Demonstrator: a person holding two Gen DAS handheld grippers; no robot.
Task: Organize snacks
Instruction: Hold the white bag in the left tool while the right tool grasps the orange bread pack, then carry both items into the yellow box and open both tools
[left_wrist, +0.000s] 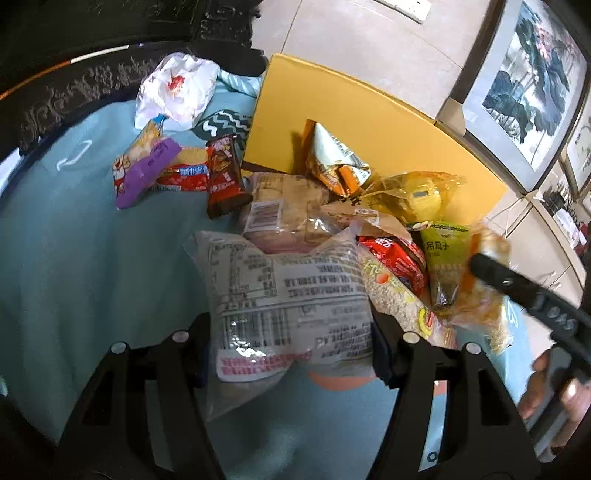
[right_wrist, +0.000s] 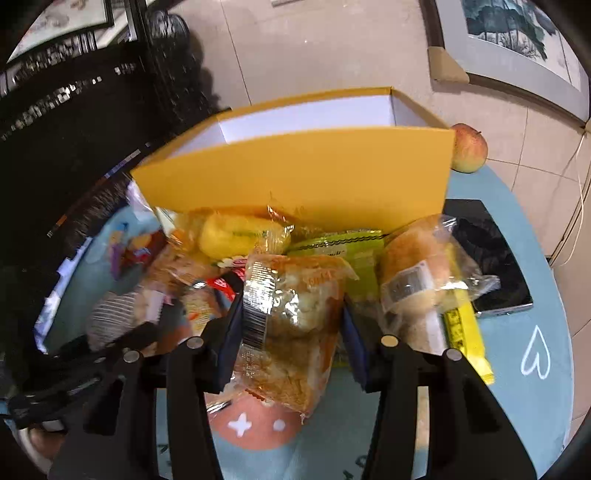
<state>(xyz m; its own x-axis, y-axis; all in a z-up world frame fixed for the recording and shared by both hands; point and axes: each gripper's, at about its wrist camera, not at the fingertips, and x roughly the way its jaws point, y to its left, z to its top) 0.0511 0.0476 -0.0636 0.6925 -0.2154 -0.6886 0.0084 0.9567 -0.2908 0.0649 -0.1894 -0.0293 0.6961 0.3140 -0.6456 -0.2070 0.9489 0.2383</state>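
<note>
A yellow box (left_wrist: 354, 122) with a white inside stands open at the back of a blue-clothed round table; it also shows in the right wrist view (right_wrist: 295, 173). A pile of snack packets lies in front of it. My left gripper (left_wrist: 291, 332) is shut on a clear grey-printed snack bag (left_wrist: 284, 295), held above the cloth. My right gripper (right_wrist: 288, 325) is shut on a clear packet of orange-trimmed pastry (right_wrist: 291, 317), held in front of the box. The right gripper also shows in the left wrist view (left_wrist: 524, 291).
Loose snacks (left_wrist: 166, 170) lie left of the box, with a white plastic bag (left_wrist: 177, 88) behind them. A wrapped bread roll (right_wrist: 417, 269), a yellow bar (right_wrist: 465, 332), a dark tablet (right_wrist: 487, 258) and an apple (right_wrist: 469, 147) sit right. Dark carved furniture stands behind left.
</note>
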